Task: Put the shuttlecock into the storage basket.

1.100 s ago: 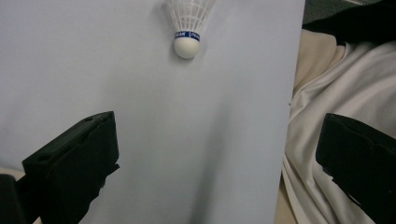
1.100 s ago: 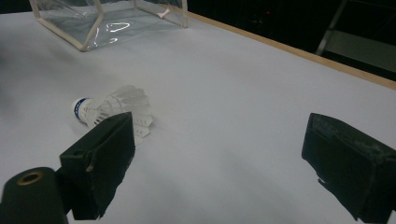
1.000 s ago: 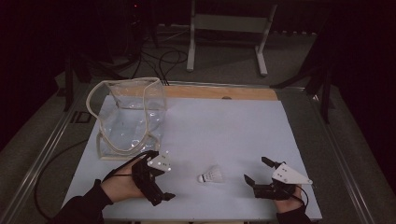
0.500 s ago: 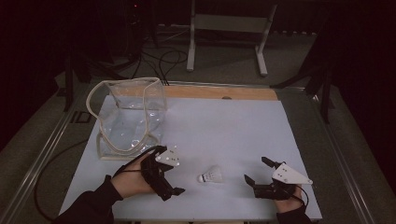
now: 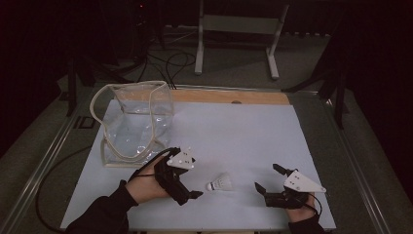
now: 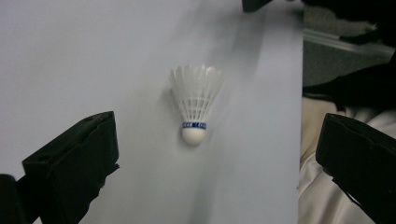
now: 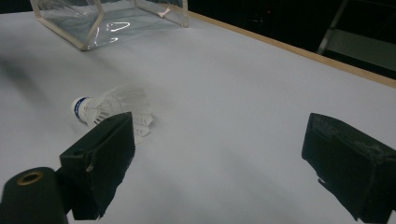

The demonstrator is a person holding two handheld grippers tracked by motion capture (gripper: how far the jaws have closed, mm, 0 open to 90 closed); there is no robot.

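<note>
A white feather shuttlecock (image 5: 220, 184) with a blue band lies on its side on the white table (image 5: 234, 131), near the front edge. My left gripper (image 5: 195, 178) sits just left of it, open and holding nothing. In the left gripper view the shuttlecock (image 6: 195, 105) lies ahead of the wide-apart jaws of the left gripper (image 6: 218, 140), cork end toward me. My right gripper (image 5: 266, 176) rests open on the table to the shuttlecock's right. In the right gripper view the shuttlecock (image 7: 112, 109) shows partly behind one jaw of the right gripper (image 7: 219, 135).
A clear plastic bag-like container (image 5: 134, 122) stands open at the table's left, just behind my left hand; it also appears as the container (image 7: 107, 18) at top left. A wooden strip (image 5: 229, 96) edges the far side. A metal stand (image 5: 234, 24) and cables lie on the floor beyond.
My left gripper has moved right and slightly forward, closing in on the shuttlecock. The right gripper and the shuttlecock have stayed put.
</note>
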